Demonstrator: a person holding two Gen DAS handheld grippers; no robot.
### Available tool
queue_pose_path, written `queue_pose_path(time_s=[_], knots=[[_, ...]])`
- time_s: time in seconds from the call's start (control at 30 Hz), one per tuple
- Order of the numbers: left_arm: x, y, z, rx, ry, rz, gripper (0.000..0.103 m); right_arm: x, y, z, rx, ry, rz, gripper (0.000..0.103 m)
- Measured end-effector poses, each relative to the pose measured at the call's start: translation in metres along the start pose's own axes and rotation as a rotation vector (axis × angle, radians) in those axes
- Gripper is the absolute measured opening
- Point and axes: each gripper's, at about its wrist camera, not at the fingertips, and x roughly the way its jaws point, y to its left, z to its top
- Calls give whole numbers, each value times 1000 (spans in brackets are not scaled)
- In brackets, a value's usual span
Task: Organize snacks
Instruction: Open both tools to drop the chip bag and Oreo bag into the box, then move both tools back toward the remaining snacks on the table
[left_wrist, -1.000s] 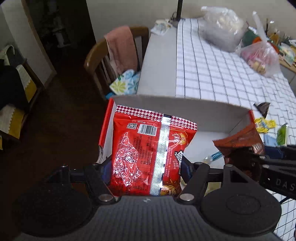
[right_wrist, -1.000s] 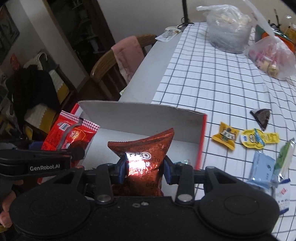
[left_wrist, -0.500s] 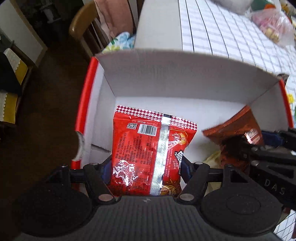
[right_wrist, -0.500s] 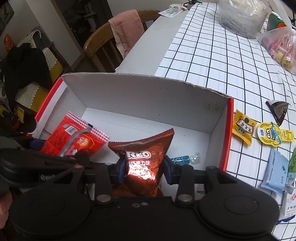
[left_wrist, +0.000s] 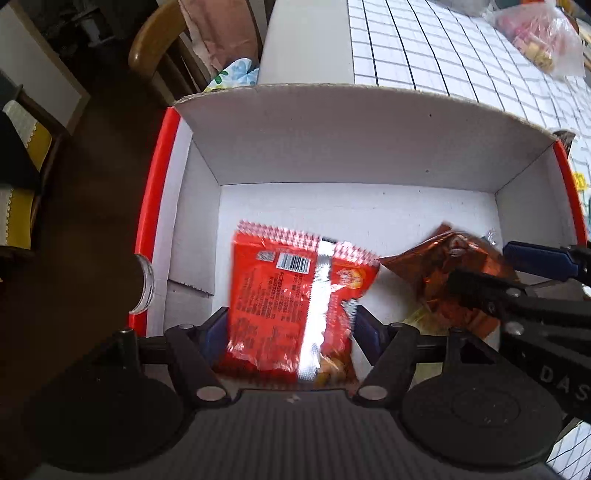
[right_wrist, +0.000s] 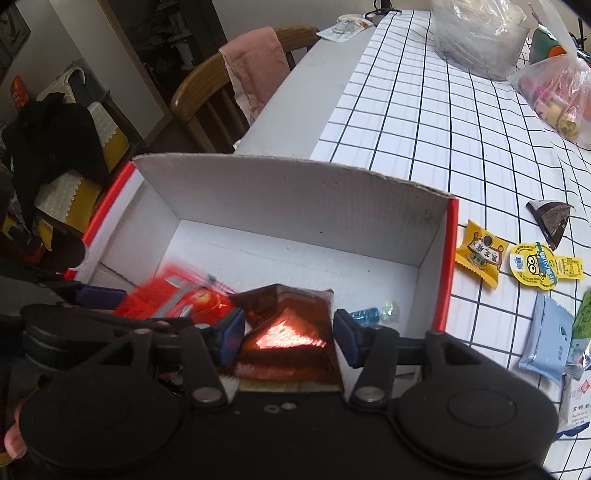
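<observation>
A white cardboard box with red rims (left_wrist: 332, 147) (right_wrist: 295, 192) stands open at the table's edge. My left gripper (left_wrist: 288, 328) reaches down into it, shut on a red snack packet (left_wrist: 291, 295) that hangs blurred just above the floor of the box. In the right wrist view the same red packet (right_wrist: 173, 299) shows at the left. My right gripper (right_wrist: 290, 332) (left_wrist: 478, 264) is also inside the box and its jaws are opening. A brown Oreo packet (right_wrist: 291, 325) (left_wrist: 454, 273) lies tipped between the blue pads, with small gaps on both sides.
A blue wrapped candy (right_wrist: 365, 315) lies on the box floor. Right of the box, loose snacks sit on the checked tablecloth: a yellow sachet (right_wrist: 478, 254), a round yellow pack (right_wrist: 535, 264), a dark triangle (right_wrist: 552, 218), a pale blue packet (right_wrist: 546, 336). Plastic bags (right_wrist: 557, 99) stand farther back; a chair (right_wrist: 255, 70) is at the left.
Both grippers have sunk into the box. The right jaws have widened and the brown packet has slumped flat between them. The red packet now looks blurred and slightly turned.
</observation>
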Motion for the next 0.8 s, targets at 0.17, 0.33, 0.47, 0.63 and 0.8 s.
queue_pose_path(time_s=[0.17, 0.33, 0.47, 0.63, 0.8], knots=[[-13, 6, -7, -29, -38, -25, 71, -18, -1, -5, 6, -26, 27, 62], [-36, 3, -16, -26, -102, -40, 71, -44, -4, -10, 12, -65, 59, 63], [-54, -3, -21, -8, -162, -50, 71, -67, -9, -14, 20, -107, 76, 71], [-80, -18, -28, 10, -246, -74, 71, -98, -25, -22, 35, -166, 84, 77], [-103, -41, -33, 29, -333, -103, 71, -127, -46, -33, 46, -224, 82, 83]])
